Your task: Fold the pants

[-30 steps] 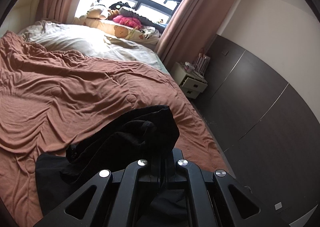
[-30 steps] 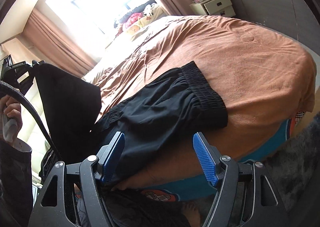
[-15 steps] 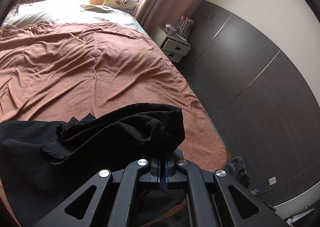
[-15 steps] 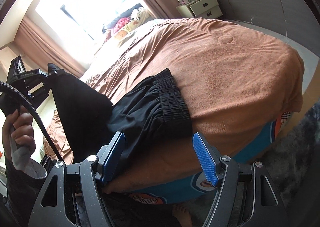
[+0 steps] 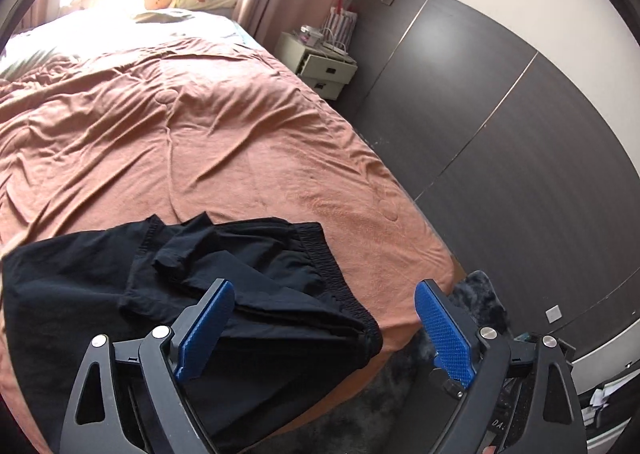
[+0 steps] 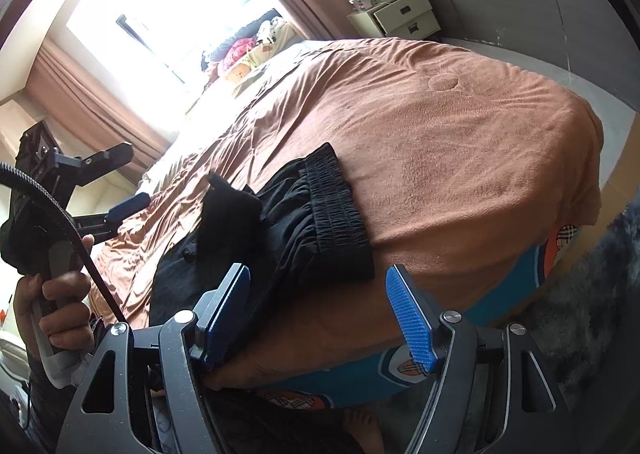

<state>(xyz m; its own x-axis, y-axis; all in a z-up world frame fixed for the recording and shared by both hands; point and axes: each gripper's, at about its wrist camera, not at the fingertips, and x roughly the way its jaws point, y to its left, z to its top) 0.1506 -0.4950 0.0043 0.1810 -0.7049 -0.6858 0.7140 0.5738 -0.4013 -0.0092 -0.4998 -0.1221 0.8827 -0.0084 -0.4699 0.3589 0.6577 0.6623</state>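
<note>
A: Where are the pants (image 5: 224,286)?
B: Lower left, lying on the bed (image 5: 248,142).
A: Jaws?
B: Left gripper (image 5: 320,330) just opened wide, empty. Right gripper (image 6: 320,314) also gapes, holding nothing.

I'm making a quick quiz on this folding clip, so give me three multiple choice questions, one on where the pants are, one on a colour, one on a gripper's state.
1. Where do the pants lie?
A. on the nightstand
B. on the bed's near corner
C. on the floor rug

2. What colour is the blanket?
A. rust brown
B. white
C. green

3. How is the left gripper?
A. shut on the waistband
B. out of view
C. open, holding nothing

Answers: 1 B, they rest on the blanket by the bed's edge. 2 A, brown cloth covers the bed. 3 C, its jaws have just opened, pads apart.
</note>
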